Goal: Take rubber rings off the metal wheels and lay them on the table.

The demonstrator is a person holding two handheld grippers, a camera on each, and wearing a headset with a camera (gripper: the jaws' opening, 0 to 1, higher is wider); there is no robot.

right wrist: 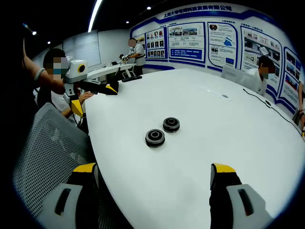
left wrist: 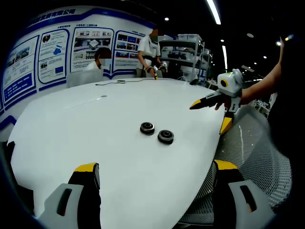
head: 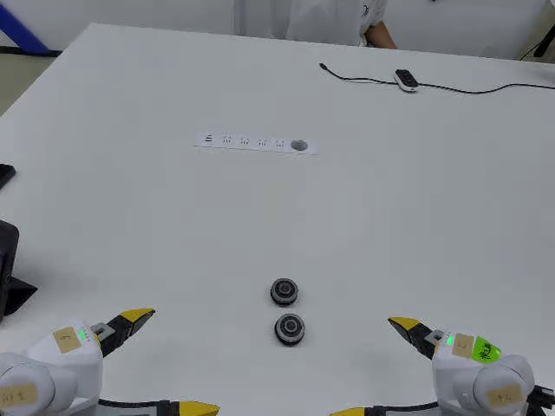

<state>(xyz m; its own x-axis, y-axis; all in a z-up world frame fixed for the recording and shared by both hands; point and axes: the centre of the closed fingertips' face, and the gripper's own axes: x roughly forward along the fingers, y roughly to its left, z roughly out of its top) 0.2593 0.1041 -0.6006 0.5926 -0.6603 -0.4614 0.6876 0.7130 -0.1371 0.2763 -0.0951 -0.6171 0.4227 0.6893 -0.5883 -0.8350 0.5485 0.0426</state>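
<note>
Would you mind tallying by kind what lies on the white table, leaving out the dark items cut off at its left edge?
Metal wheels with rubber rings: 2
Power strip: 1
Small device on a black cable: 1
Total: 4

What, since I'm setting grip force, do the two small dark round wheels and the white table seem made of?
The farther dark round wheel and nearer dark round wheel: matt black outer ring, likely rubber, around a greyer hub with slight sheen, probably metal. The white table: smooth top, perhaps laminate; unclear.
</note>
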